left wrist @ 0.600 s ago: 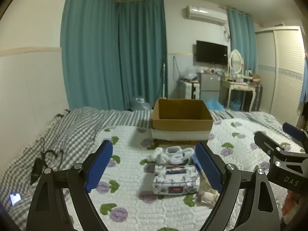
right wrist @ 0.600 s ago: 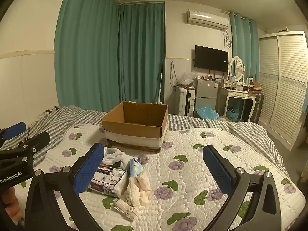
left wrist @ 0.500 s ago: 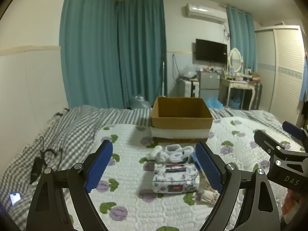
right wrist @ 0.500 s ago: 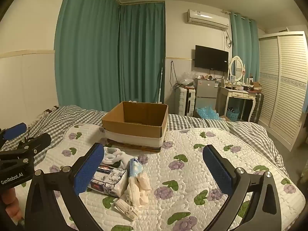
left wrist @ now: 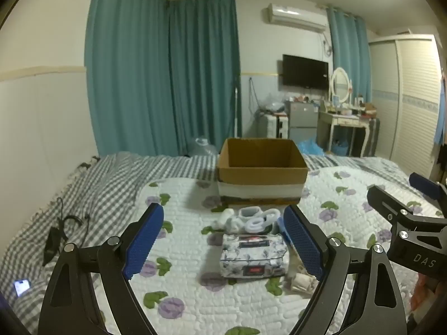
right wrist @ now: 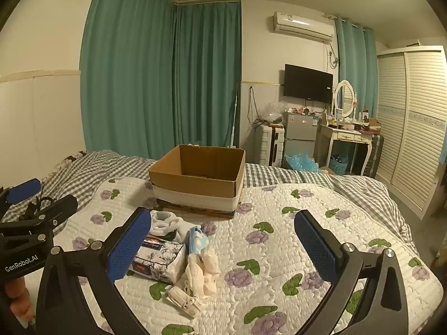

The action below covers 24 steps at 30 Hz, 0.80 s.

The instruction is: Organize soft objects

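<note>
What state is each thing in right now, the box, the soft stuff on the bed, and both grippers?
cardboard box: upright on the bed, top open, nothing visible inside
tissue pack: lying flat on the quilt, ungrasped
white socks: heaped between pack and box
cream socks: bunched beside the pack
blue packet: lying on the quilt
left gripper: jaws open, empty
right gripper: jaws open, empty

A white quilted bedspread point(right wrist: 321, 223) carries purple flowers with green leaves over a grey-and-white checked sheet point(left wrist: 106, 184). The brown cardboard box point(right wrist: 195, 187) has a white band; the tissue pack point(left wrist: 252, 259) is white with grey-blue floral print.
</note>
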Tool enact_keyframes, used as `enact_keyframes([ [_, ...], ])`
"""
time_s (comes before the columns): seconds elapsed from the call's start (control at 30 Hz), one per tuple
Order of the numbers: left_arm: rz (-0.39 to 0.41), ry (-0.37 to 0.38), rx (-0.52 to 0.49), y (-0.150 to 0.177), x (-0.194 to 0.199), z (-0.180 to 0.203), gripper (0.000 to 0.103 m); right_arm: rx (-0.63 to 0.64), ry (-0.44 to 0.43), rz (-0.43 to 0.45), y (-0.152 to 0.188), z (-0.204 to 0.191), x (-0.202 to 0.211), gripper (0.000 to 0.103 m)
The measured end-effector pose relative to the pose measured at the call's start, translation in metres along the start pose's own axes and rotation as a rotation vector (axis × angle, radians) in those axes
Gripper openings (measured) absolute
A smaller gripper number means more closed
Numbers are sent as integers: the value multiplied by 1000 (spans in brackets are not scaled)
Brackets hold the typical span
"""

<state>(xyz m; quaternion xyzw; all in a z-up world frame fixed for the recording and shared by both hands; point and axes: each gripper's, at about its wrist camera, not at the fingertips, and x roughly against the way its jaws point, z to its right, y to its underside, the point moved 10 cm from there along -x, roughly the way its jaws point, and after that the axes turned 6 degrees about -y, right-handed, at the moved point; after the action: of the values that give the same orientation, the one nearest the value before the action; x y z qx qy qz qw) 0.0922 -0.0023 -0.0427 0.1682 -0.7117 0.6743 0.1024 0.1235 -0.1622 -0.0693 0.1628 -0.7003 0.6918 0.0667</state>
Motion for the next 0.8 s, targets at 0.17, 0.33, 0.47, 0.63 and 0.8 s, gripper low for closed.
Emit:
enact_keyframes([
  [0.17,-1,2,-1,3,-1,-1,89,1,0,-2,0,0,0,103],
  [0.33,-1,-1,0,8,-1,2,89,1,2,-2,1,0,0,103],
  [0.47,-6,1,-3,11,0,3,89,1,1,-3,1,0,0,103],
  [0.63,-13,-3,-5,13,-1,2,89,2,0,-6,1,0,0,103],
  [0.8,-19,-7,-2,13,0,2,89,2,0,-7,1,0,-1,103],
])
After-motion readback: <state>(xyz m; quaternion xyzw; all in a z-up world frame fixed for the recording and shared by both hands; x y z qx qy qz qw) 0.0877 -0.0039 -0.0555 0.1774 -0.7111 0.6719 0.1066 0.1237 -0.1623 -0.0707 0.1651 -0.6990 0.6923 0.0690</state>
